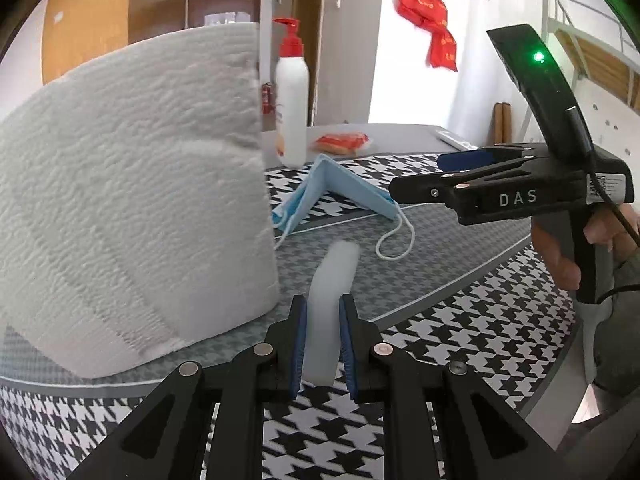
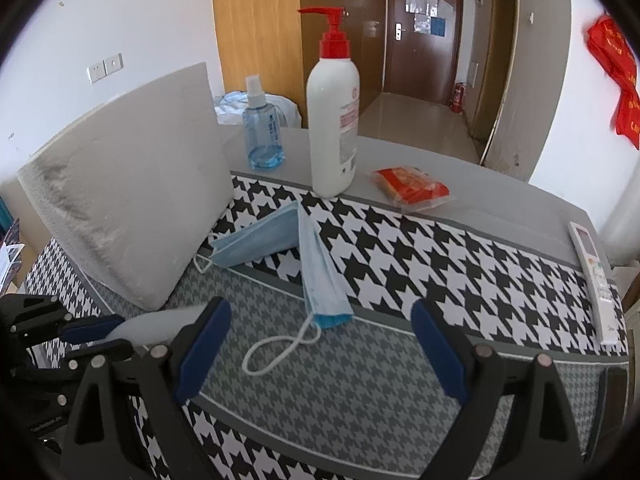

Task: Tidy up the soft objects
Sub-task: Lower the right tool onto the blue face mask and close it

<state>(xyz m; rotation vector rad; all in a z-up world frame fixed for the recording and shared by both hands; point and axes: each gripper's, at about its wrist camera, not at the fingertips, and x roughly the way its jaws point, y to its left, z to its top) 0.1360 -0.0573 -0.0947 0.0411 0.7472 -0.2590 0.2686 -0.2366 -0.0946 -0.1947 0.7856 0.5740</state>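
Grip step looks done from my left cam: left gripper (image 1: 324,340) is clamped on a strip (image 1: 330,292) of white foam, soft and slightly translucent, bending up beside the big foam block (image 1: 132,192). Right cam: right gripper (image 2: 320,344) has jaws wide apart, nothing between them, above the mask (image 2: 296,252). I'd guess mask next, pinching thin fabric.

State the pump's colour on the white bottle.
Red pump; clearest in the right wrist view.
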